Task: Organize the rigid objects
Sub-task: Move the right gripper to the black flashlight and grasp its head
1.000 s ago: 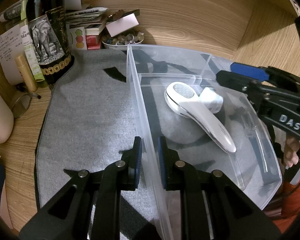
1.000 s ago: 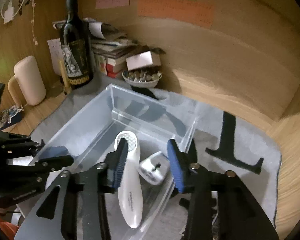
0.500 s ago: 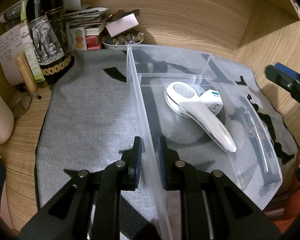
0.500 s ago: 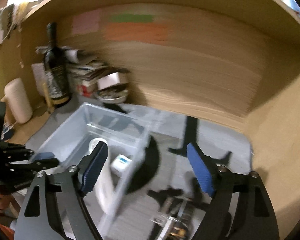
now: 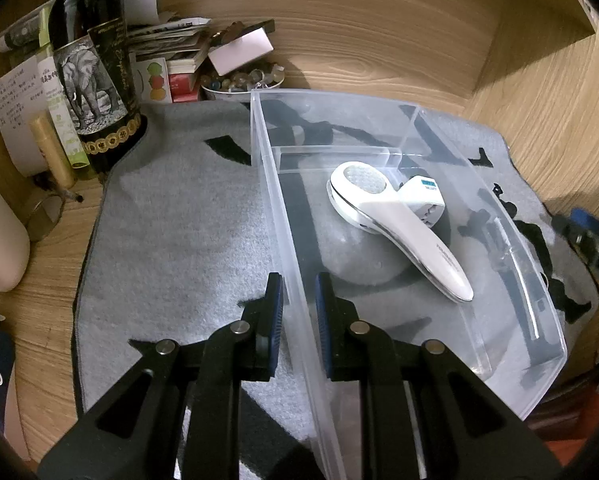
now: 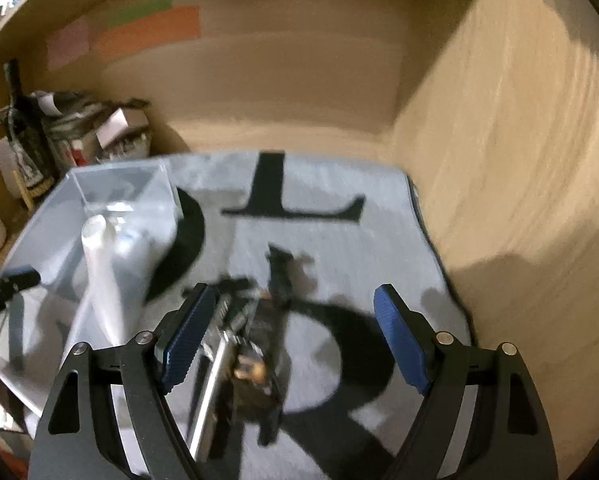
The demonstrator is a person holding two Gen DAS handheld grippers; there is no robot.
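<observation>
Two items, a white handheld device [image 5: 399,226] and a small white box [image 5: 423,196], lie inside the clear bin [image 5: 539,308]. The left claw [image 5: 297,316] pinches the bin's wall; the right claw [image 6: 295,340] gapes over a blurred, possibly metallic gadget [image 6: 239,356]. Misjudged closure could knock it aside.

dark wine bottle [image 5: 93,76] upright beside paper stack [image 5: 167,46]; bowl of stones [image 5: 241,82] behind grey mat [image 5: 179,220].

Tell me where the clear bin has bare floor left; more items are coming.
Free: the clear bin floor nearer the left gripper, below the white handheld device. Crowded: middle, where that device lies against a small white box.
</observation>
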